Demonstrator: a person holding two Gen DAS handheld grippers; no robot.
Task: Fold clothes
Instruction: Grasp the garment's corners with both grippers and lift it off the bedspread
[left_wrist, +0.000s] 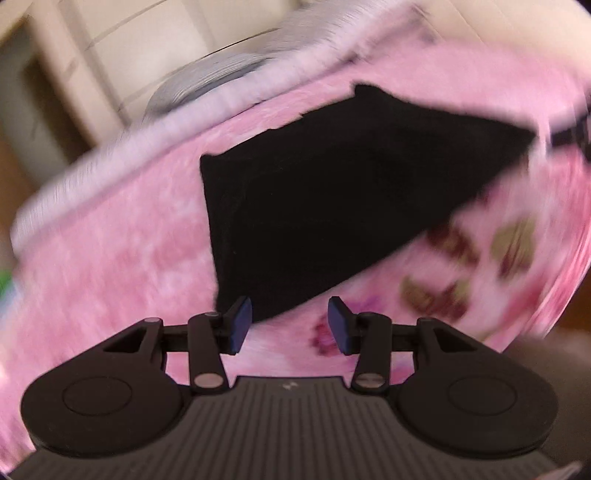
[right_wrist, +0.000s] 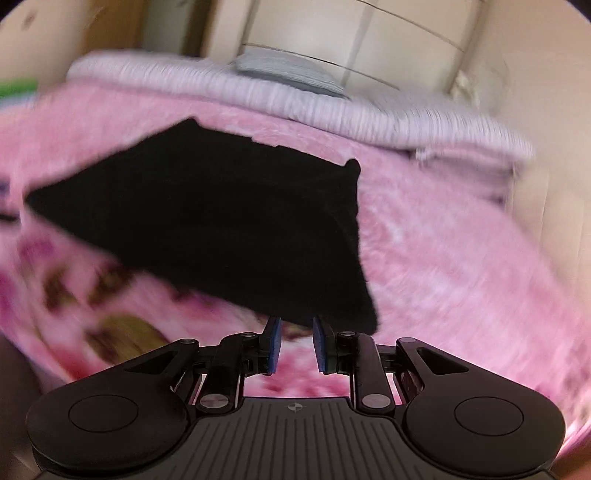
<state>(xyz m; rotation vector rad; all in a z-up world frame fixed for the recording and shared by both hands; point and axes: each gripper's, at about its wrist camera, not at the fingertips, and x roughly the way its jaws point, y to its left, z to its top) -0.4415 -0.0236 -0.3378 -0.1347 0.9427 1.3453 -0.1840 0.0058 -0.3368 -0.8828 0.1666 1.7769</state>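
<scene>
Garment: I see a black garment lying flat on a pink fleece blanket, folded into a rough four-sided shape; both views are motion-blurred, so I cannot tell what kind of clothing it is.

Garment position: in my left wrist view its near corner sits just beyond my fingertips, and in the right wrist view the black garment spreads up and to the left from a near corner just past the pads.

Left gripper: my left gripper hovers low over the blanket with its blue pads spread wide apart, nothing between them; the left pad's tip overlaps the cloth's near edge in the picture, though I cannot say whether it touches.

Right gripper: my right gripper has its blue pads parted by a narrower gap, holding nothing, with the cloth's near edge just ahead of them.

Blanket: the pink fleece blanket carries a flower print on the side nearest me and is plain pink farther off.

Beyond: a white ribbed cover runs along the blanket's far edge, with a grey pillow on it and pale cupboard doors behind.
</scene>
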